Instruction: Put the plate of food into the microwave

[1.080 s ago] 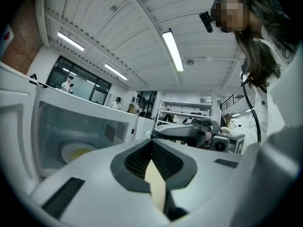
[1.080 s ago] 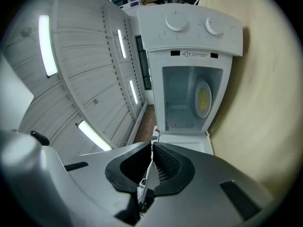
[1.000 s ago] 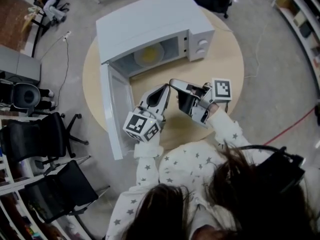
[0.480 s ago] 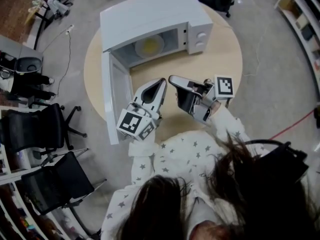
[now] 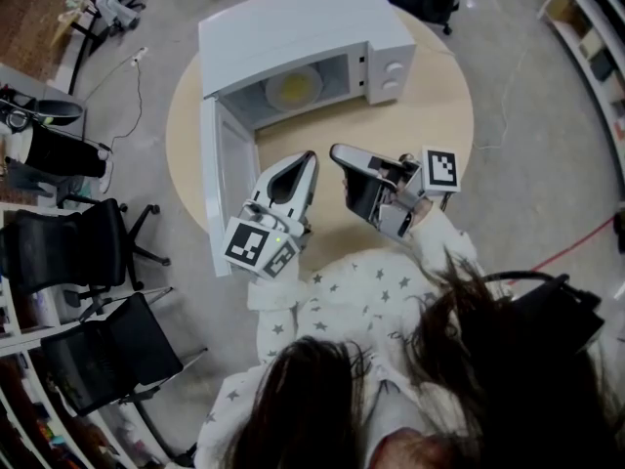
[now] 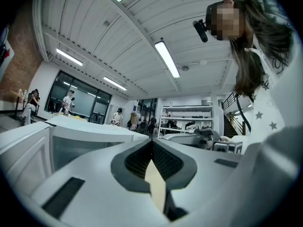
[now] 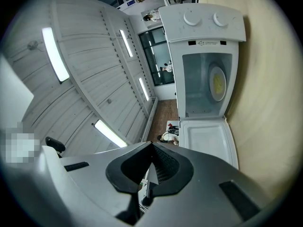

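Looks like an open-plan lab or office: black swivel chairs [image 5: 103,247] on grey floor, stocked shelves [image 5: 598,22], loose cable [image 5: 130,96], strip lights [image 6: 166,59] under ribbed ceiling, glass partitions [image 6: 80,100], brick wall [image 6: 21,56], people [image 6: 68,100] at far tables.

Ceiling tubes [image 6: 166,59] light evenly; fisheye edges bend and darken

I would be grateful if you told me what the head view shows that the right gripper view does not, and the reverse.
Head view only: the left gripper and the black office chairs. Right gripper view only: ceiling lights, and the right gripper close up, fingers shut on nothing. Both: the open microwave with the plate of food inside, on the table.
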